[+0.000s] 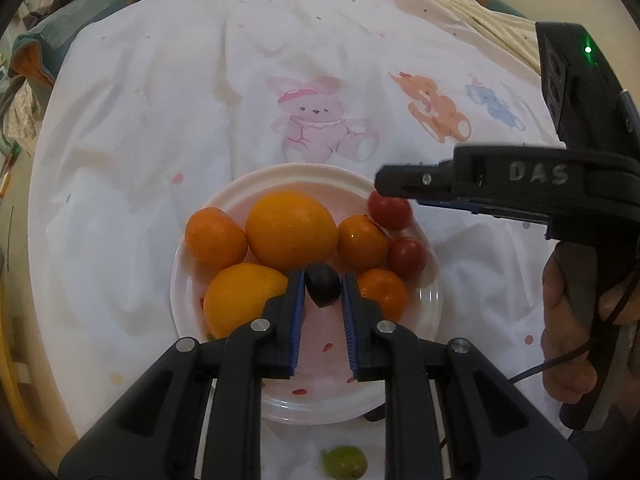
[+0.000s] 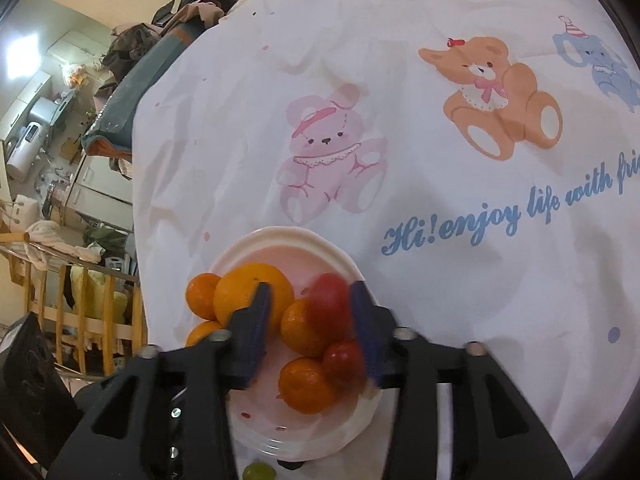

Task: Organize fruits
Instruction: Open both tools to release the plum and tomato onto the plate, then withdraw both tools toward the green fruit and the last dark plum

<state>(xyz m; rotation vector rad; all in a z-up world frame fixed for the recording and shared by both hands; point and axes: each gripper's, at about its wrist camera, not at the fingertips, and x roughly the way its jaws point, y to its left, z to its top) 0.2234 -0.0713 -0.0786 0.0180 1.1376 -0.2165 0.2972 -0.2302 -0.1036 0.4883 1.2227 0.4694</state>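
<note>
Seen from the left wrist, the left gripper [image 1: 323, 288] stands narrow, its blue pads beside a dark grape [image 1: 322, 289] over the white plate [image 1: 428, 300]; whether they still pinch it I cannot tell. Oranges and tangerines crowd twelve o'clock, and a green grape [image 1: 345, 461] lies off the plate at six.

From the right wrist, the right gripper [image 2: 310, 312] gapes part-open over the plate's three o'clock rim, a blurred cherry tomato [image 2: 329, 306] between its jaws, apparently released to join the second tomato [image 2: 343, 363].

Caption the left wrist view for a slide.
Left gripper around a dark grape over a white plate of oranges and tomatoes.
</note>
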